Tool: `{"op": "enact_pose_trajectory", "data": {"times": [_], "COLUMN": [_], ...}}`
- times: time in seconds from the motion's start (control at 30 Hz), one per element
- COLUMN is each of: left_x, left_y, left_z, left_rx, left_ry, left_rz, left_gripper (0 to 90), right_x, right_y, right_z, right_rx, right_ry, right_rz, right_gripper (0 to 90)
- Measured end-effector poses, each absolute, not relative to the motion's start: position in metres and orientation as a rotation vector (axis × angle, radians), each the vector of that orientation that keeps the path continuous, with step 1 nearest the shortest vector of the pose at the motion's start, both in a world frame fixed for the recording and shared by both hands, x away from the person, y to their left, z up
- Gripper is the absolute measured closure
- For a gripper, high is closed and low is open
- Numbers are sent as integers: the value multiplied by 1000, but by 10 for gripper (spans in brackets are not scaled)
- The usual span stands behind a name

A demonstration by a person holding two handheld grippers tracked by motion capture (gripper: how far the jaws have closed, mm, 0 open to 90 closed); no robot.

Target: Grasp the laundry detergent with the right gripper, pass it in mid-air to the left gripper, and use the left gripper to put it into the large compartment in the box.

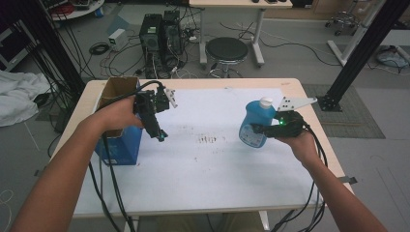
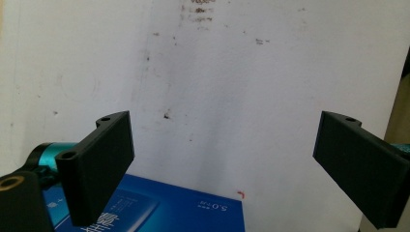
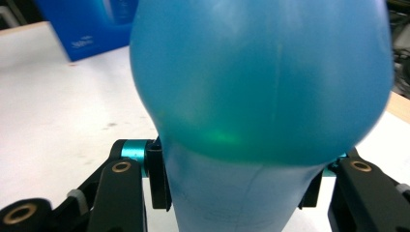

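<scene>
From above, the right gripper [image 1: 258,129] clamps a blue bottle [image 1: 255,123] with a white cap, held upright over the right part of the white table [image 1: 212,164]. The left gripper [image 1: 160,136] hangs with its jaws spread, nothing between them, beside an open blue box [image 1: 118,142] at the table's left edge; what the box holds cannot be made out. Along the left gripper, both jaws stand wide apart over the stained tabletop, the box's blue side below. Along the right gripper, the jaws grip the bottle's narrower lower part, its blue body bulging beyond them.
</scene>
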State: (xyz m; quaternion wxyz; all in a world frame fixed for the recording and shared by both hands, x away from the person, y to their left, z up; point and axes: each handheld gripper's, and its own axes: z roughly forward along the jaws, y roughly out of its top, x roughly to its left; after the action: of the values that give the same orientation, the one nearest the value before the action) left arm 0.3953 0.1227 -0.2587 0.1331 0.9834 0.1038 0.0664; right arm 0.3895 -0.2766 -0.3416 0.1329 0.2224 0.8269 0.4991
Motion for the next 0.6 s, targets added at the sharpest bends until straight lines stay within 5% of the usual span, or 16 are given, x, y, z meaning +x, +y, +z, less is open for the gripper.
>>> {"op": "enact_pose_trajectory", "data": {"times": [0.6], "left_x": [372], "left_y": [92], "left_z": [-234], "left_rx": [2847], "left_ry": [192], "left_rz": [176], "left_gripper": [74], "right_x": [369], "right_y": [-245], "right_z": [-316], "right_rx": [236], "right_ry": [2601], "right_rz": [1644], "right_gripper": [451]}}
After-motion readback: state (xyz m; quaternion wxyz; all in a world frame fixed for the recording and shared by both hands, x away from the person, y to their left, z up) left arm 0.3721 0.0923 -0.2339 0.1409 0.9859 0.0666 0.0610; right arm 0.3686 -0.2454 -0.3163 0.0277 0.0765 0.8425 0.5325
